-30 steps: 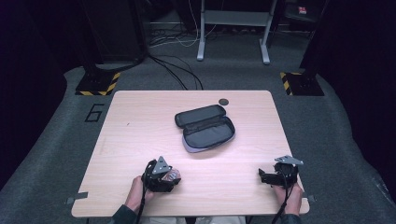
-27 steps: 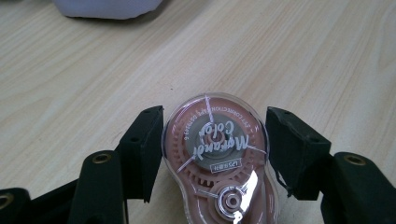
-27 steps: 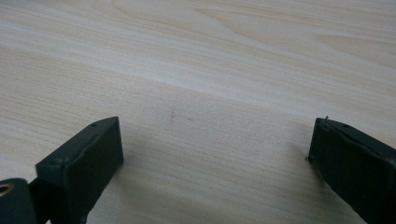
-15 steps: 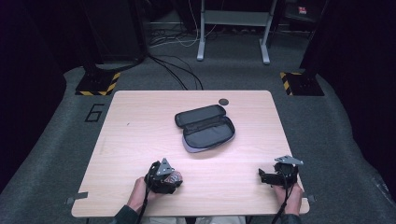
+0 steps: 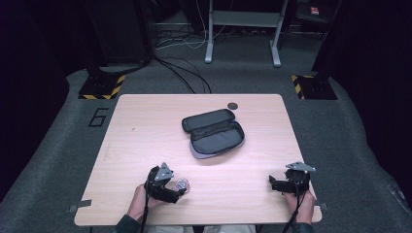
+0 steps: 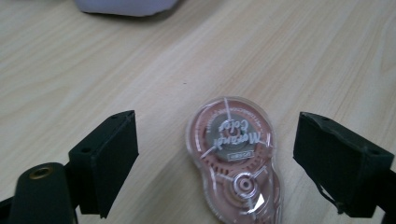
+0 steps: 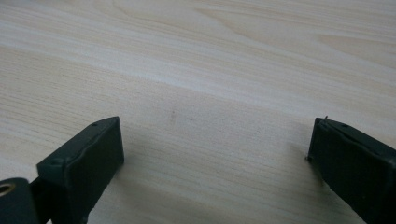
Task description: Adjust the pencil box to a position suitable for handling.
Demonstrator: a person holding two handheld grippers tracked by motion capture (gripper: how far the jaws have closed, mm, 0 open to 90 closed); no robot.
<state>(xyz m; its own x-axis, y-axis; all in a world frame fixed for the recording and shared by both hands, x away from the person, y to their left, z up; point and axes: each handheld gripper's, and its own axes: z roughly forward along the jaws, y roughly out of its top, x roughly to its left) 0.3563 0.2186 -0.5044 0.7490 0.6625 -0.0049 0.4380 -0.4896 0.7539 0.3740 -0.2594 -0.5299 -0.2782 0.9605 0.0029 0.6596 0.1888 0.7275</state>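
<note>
tape roller (image 6: pixel 233 161): lower end cut by frame edge | case (image 6: pixel 125 6): only a blurred corner visible | disc (image 5: pixel 232 105): too small to identify

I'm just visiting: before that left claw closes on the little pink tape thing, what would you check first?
1. Left gripper jaws apart: ok.
2. Correction tape dispenser lies between the jaws: ok, slightly right of centre.
3. Dispenser flat on the table: ok.
4. Jaws touching it yet: no, gaps on both sides.
5. Pencil case open, ready to receive: ok.
6. Right gripper open, well away: ok.
</note>
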